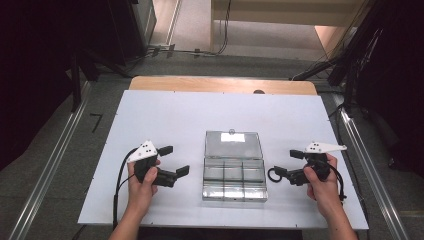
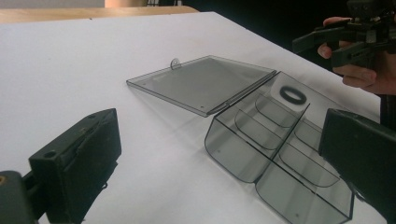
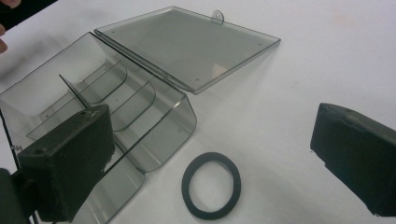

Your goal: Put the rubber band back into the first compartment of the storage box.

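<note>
No readable text, label or number on anything.

Glossy clear plastic box (image 1: 233, 172), matt rubber ring (image 3: 211, 185)

High view looks down; gripper views closely flank the shared box (image 1: 233, 166).
</note>
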`<state>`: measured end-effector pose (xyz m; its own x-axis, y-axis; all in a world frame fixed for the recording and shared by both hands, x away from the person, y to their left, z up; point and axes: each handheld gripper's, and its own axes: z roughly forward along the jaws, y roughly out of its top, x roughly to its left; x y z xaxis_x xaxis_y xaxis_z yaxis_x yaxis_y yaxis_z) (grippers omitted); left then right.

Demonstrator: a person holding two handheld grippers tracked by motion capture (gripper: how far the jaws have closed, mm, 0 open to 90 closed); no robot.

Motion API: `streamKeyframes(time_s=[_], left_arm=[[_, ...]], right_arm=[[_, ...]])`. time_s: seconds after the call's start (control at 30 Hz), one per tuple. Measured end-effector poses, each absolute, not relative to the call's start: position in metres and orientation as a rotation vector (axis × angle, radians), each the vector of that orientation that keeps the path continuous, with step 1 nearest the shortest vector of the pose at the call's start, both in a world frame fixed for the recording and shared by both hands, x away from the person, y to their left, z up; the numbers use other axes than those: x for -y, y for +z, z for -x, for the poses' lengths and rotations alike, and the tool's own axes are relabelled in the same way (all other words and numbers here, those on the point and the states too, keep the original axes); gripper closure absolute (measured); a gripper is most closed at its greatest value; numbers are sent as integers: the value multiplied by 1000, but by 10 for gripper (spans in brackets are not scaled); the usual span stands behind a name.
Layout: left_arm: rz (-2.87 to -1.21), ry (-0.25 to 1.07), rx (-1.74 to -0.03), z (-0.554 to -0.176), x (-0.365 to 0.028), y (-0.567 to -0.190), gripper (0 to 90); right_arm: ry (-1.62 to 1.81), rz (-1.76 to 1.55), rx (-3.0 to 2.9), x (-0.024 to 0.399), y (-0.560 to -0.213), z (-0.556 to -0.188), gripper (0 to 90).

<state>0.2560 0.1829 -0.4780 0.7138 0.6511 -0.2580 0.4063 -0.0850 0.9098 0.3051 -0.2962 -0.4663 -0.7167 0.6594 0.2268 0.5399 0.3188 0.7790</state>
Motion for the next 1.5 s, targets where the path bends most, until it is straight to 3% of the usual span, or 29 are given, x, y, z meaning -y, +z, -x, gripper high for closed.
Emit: streamKeyframes(time_s=[0.33,0.53,0.8,1.2,1.5], left_arm=[[-1714,272,-877,-243,-202,-483,0],[-1716,276,-886,-239,-211,-484,0],[-1742,276,-883,-232,-217,-488,0],[-1722,293,-910,-230,-229,-489,0],[-1718,293,-920,-233,-231,-491,0]], right_arm=[[1289,-1145,-2454,301,-470,-301,62],[1252,-1151,-2479,300,-473,-301,208],[1183,-1170,-2498,296,-477,-302,482],[1123,-1139,-2578,289,-483,-303,613],[1053,-1173,-2527,287,-487,-306,662]])
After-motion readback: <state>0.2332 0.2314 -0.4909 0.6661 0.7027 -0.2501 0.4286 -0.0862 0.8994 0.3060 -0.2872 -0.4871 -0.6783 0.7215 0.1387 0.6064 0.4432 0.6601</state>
